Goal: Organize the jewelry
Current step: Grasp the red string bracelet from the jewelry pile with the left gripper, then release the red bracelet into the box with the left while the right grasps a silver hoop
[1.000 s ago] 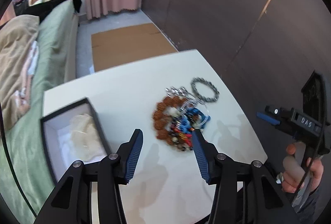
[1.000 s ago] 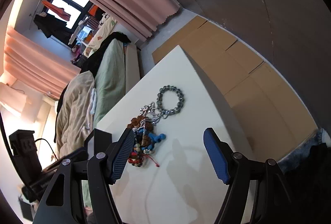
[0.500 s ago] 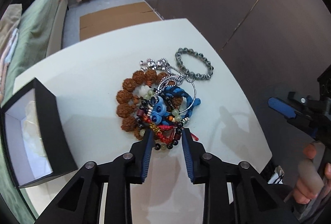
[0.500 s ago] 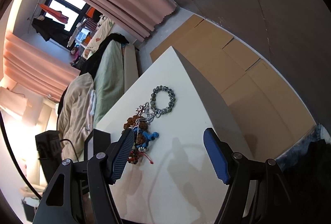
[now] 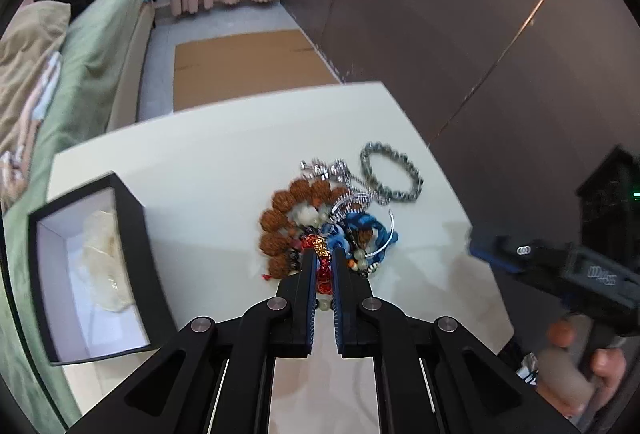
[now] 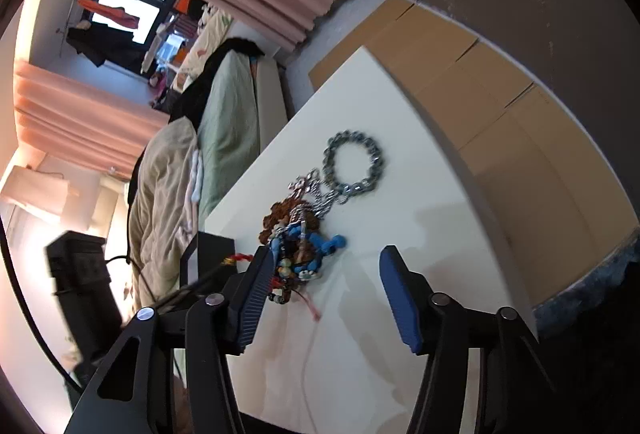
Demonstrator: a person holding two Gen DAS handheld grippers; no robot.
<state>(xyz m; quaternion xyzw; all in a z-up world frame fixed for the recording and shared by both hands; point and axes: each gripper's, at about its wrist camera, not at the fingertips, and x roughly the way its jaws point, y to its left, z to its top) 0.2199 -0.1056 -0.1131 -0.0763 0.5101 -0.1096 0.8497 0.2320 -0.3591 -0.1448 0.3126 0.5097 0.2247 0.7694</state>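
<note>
A white table stands by a dark wall, with a green-covered bed at 10 o'clock and cardboard on the floor at 12. The jewelry pile lies mid-table, an open black box at its 9 o'clock. The left gripper, spread 1 second ago, now pinches a red bead strand. The right gripper has narrowed but stays parted over bare tabletop.
</note>
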